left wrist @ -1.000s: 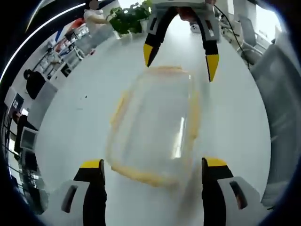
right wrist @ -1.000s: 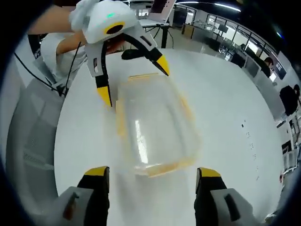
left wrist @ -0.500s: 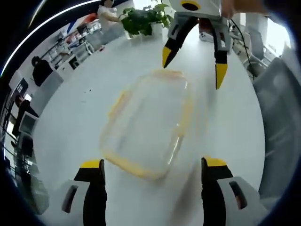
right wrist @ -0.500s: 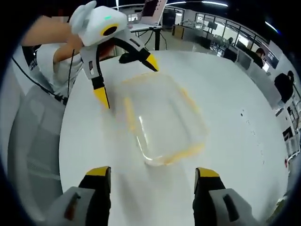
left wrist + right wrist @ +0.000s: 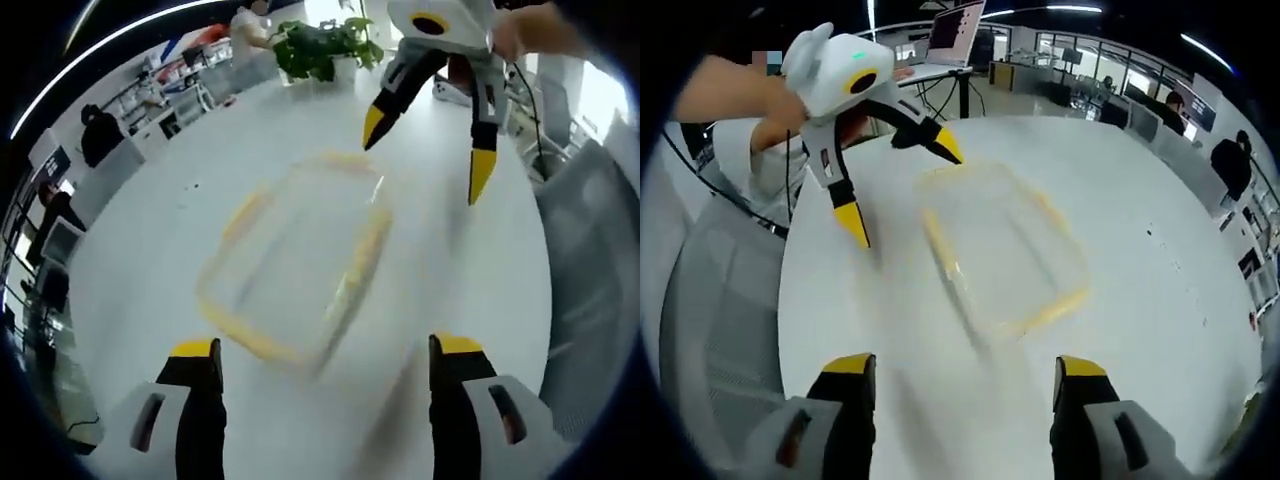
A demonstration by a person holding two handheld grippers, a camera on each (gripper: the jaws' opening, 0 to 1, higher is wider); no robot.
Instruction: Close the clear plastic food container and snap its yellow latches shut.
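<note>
On the white round table [image 5: 480, 290] of an open office, the clear container [image 5: 295, 255], blurred, contents unreadable, lies between my left tongs [image 5: 325, 362] and right tongs [image 5: 965, 375], both wide apart, gripping nothing.

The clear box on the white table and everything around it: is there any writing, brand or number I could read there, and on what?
None can be read.
Clear plastic food container: blurred, no label made out.
Left gripper and right gripper: no lettering visible.
Screen at the back of the room: content too small and blurred to read.
Shelves and desks in the background: too small to tell.
</note>
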